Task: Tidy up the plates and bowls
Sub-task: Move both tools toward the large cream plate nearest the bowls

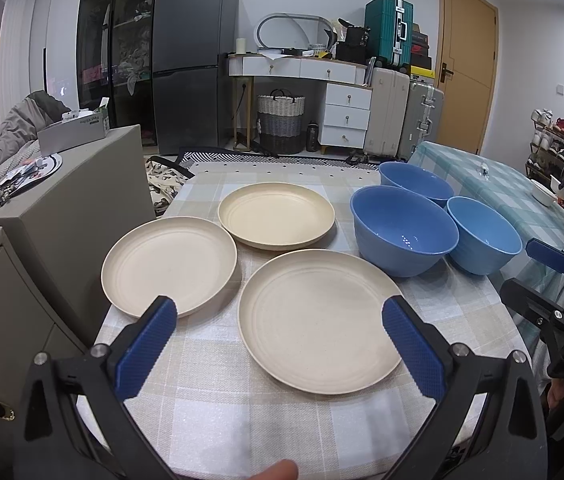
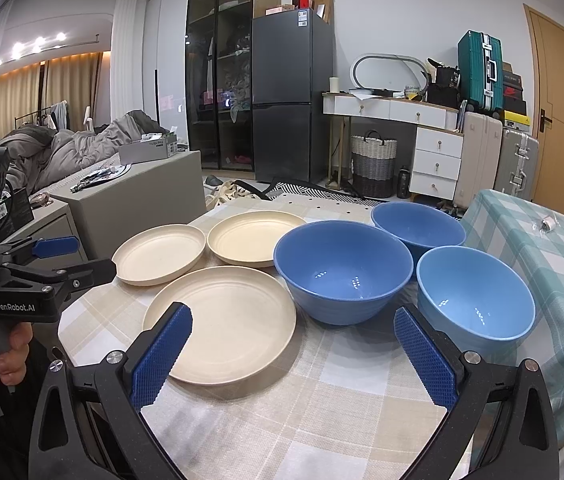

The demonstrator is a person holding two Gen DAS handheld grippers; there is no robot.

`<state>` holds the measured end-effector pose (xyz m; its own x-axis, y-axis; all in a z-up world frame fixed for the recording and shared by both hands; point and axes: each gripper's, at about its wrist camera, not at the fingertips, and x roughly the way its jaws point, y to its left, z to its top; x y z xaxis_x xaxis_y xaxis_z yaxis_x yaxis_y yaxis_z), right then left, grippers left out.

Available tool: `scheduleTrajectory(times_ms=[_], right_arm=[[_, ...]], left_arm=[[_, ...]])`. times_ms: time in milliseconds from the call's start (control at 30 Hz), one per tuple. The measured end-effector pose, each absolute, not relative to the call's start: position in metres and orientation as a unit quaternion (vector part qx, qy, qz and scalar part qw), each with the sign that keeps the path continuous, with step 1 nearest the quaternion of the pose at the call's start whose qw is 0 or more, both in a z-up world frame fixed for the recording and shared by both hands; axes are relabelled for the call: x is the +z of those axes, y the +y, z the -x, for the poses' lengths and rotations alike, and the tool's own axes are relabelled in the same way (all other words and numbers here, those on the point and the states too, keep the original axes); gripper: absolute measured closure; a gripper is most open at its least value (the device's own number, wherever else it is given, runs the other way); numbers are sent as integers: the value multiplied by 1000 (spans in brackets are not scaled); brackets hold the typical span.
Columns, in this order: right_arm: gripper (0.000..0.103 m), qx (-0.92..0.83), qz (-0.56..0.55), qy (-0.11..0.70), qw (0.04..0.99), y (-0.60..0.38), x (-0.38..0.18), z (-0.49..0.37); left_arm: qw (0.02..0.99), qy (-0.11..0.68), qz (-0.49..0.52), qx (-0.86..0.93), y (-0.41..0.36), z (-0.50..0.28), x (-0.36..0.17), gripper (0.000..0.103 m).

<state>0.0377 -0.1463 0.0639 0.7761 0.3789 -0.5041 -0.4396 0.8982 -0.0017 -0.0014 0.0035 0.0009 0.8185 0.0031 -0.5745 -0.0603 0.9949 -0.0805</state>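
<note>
Left gripper point(image 1: 279, 334) and right gripper point(image 2: 293, 350): jaws spread wide, nothing held. Three cream plates point(image 1: 318, 320) lie left, three blue bowls point(image 2: 344, 268) right, all unstacked on the checked tablecloth point(image 2: 302, 412). Advise gripping the near plate's rim squarely (thin lip, slippery). Cluttered bedroom beyond; fridge point(image 2: 292, 96) far.

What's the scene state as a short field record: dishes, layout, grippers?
plates: three round cream plates, near, left, far; none stacked
bowls: three blue bowls, dark near, dark far, lighter right; none nested
surface: round table with beige checked cloth
left gripper: open, empty, above the near plate
right gripper: open, empty, short of the bowls
progress: nothing organized yet
</note>
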Motion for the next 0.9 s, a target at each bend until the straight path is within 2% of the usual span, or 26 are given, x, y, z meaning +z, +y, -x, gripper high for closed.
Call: scheduleTrajectory(times_ms=[900], right_arm=[[0, 223, 56, 253, 940, -140, 68, -38]], left_arm=[[952, 302, 45, 24, 9, 0, -1, 0]])
